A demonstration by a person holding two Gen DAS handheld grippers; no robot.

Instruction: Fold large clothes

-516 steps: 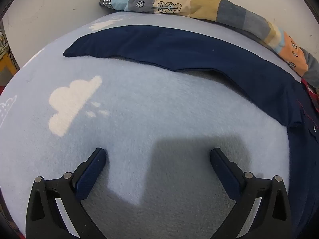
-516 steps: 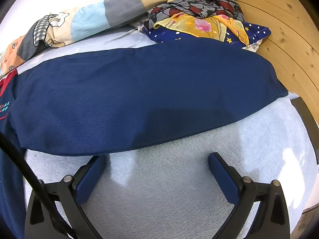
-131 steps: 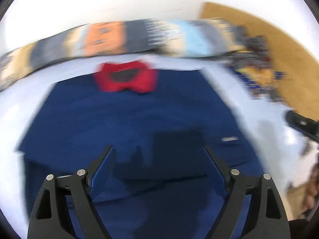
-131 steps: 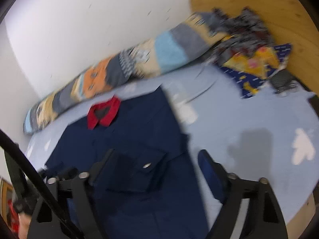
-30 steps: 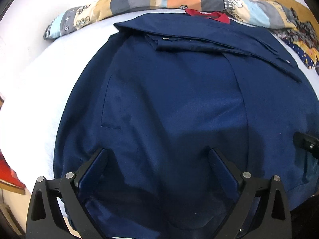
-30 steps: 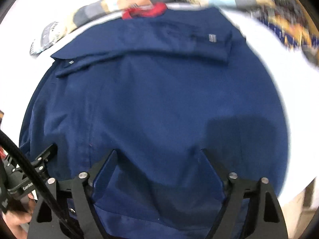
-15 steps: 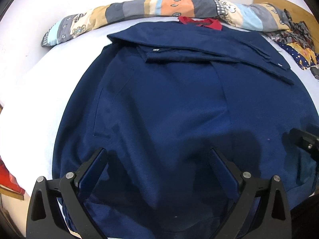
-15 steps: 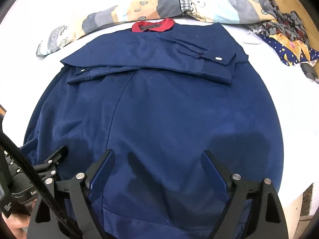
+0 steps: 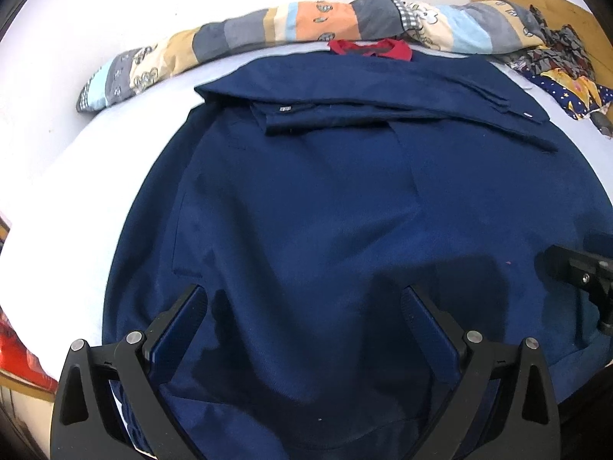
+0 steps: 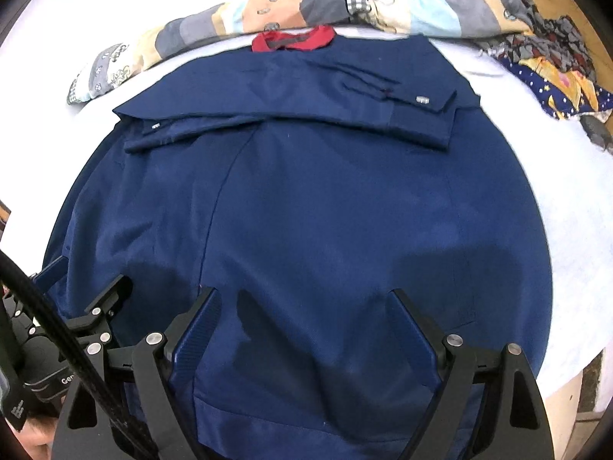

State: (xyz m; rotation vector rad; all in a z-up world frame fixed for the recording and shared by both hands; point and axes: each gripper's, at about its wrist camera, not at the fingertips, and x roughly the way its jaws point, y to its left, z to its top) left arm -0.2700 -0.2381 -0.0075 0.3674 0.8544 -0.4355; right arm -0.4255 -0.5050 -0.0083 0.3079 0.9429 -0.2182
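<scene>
Navy cloth fills both views: a large jacket (image 9: 325, 211) with a red collar (image 9: 371, 48) lies spread on the pale blue bed (image 9: 57, 191), its collar at the far edge against a long patchwork bolster (image 9: 268, 34), and both sleeves (image 10: 306, 111) are already folded across the upper body. A heap of patterned cloths (image 10: 551, 65) sits well apart at the far right. The left gripper (image 9: 302, 326) and the right gripper (image 10: 304, 326) hang side by side over the near hem (image 10: 306, 433), each with its jaws spread wide and no fabric between the pads; the right one shows at the edge of the left view, and the left one beside the right. By my reading the sleeve step is finished and the lengthwise fold is in hand: the next move calls for lowering both grippers to the hem, pinching it at two matching points, and carrying it up toward the collar without dragging the sleeves askew. Against the earliest frames, where the jacket lay open with a sleeve stretched out across the blanket, it is now a compact rectangle. Over the last second the views have barely changed, and the jaws stayed wide.
</scene>
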